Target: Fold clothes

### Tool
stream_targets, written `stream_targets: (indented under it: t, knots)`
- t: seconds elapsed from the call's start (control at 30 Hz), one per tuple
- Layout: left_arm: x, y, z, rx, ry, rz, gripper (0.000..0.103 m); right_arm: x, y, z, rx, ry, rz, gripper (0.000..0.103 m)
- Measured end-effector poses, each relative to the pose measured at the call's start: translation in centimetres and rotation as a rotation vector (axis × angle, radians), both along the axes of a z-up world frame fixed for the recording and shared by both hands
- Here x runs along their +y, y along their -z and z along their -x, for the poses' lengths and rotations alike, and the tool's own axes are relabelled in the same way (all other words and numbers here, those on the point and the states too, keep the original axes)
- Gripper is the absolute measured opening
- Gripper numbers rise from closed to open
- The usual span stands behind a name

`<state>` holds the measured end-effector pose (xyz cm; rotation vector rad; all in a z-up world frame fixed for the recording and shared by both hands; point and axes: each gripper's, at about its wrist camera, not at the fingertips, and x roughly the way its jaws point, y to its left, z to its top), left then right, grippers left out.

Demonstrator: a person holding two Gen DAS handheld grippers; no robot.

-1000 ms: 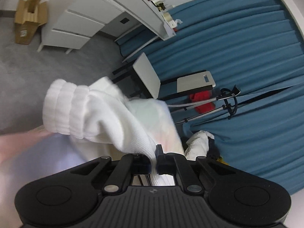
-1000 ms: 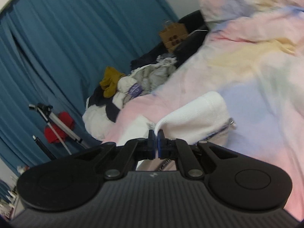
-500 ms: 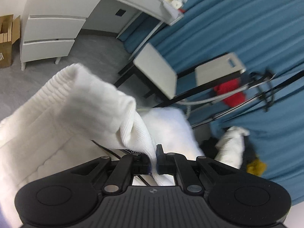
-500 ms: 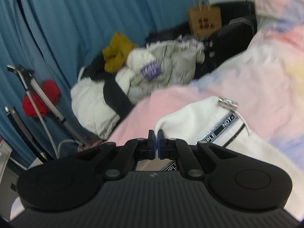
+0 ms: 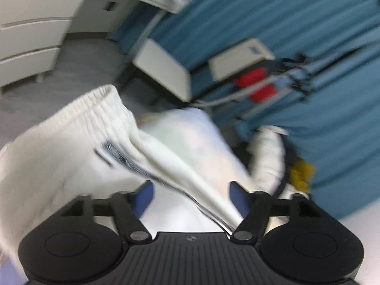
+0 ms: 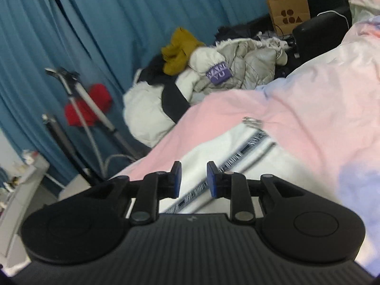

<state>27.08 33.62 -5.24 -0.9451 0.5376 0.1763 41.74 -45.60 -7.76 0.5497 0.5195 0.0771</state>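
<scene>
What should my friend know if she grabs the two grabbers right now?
Left gripper: jaws opening, the white garment draped between them, no longer pinched.
Right gripper: jaws opening just above the garment's striped edge, nothing gripped.
Garment lies on the pastel bedcover, one ribbed end folded over.
Done: that fold looks laid down.
Left: probably more folds, then smoothing. Other clothes wait in a pile.

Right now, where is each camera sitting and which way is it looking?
Left wrist view: sits on the left gripper, looking along its opening jaws past the white garment toward the blue curtain and white drawers.
Right wrist view: sits on the right gripper, jaws opening above the same garment on the pink bedding, facing a clothes pile.
Shared: garment, curtain, the red thing.
</scene>
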Motion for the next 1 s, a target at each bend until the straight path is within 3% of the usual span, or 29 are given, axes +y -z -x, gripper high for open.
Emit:
stream_targets:
  t: [0.07, 0.17, 0.2, 0.4, 0.5, 0.63, 0.67, 0.7, 0.73, 0.77, 0.83, 0.9, 1.0]
  knots:
    - [-1.3, -0.1, 3.4, -0.029, -0.009, 0.036, 0.080, -1.0, -0.2, 3.1, -0.009, 0.021, -0.039, 0.034]
    - [-2.5, 1.1, 8.1, -0.057, -0.026, 0.122, 0.081, -2.4, 0.6, 7.4, 0.025, 0.042, -0.115, 0.061]
    - [-2.9, 1.6, 9.7, -0.066, -0.031, 0.152, 0.081, -2.8, 1.2, 8.6, 0.040, 0.048, -0.147, 0.066]
    - [-3.5, 6.9, 14.1, -0.026, -0.101, 0.334, 0.084, -3.5, 5.8, 12.1, 0.144, 0.058, -0.321, 0.068]
    - [-3.0, 8.3, 12.8, 0.028, -0.156, 0.323, 0.082, -3.0, 7.3, 11.5, 0.163, 0.070, -0.347, 0.068]
    - [-2.3, 8.7, 10.5, -0.003, -0.217, 0.283, 0.082, -2.0, 8.4, 9.0, 0.152, 0.092, -0.335, 0.067]
    - [-2.1, 8.7, 9.8, -0.011, -0.243, 0.274, 0.081, -2.0, 8.6, 8.2, 0.152, 0.097, -0.328, 0.065]
    - [-2.1, 8.8, 9.1, -0.022, -0.267, 0.262, 0.073, -1.9, 8.8, 7.4, 0.153, 0.102, -0.322, 0.063]
    - [-2.0, 8.9, 8.4, -0.019, -0.287, 0.247, 0.056, -1.8, 9.0, 6.5, 0.152, 0.110, -0.305, 0.063]
    - [-1.8, 9.0, 7.5, 0.007, -0.303, 0.232, 0.050, -2.0, 9.2, 6.3, 0.149, 0.115, -0.290, 0.058]
    - [-1.2, 9.4, 6.2, 0.029, -0.339, 0.241, 0.032, -2.2, 9.4, 5.8, 0.142, 0.144, -0.262, 0.040]
    - [-0.8, 9.2, 5.7, 0.024, -0.360, 0.248, 0.021, -2.7, 9.2, 6.0, 0.115, 0.161, -0.259, 0.016]
    - [-1.0, 7.0, 6.5, -0.010, -0.346, 0.169, 0.013, -3.5, 7.9, 7.7, 0.006, 0.155, -0.277, 0.013]
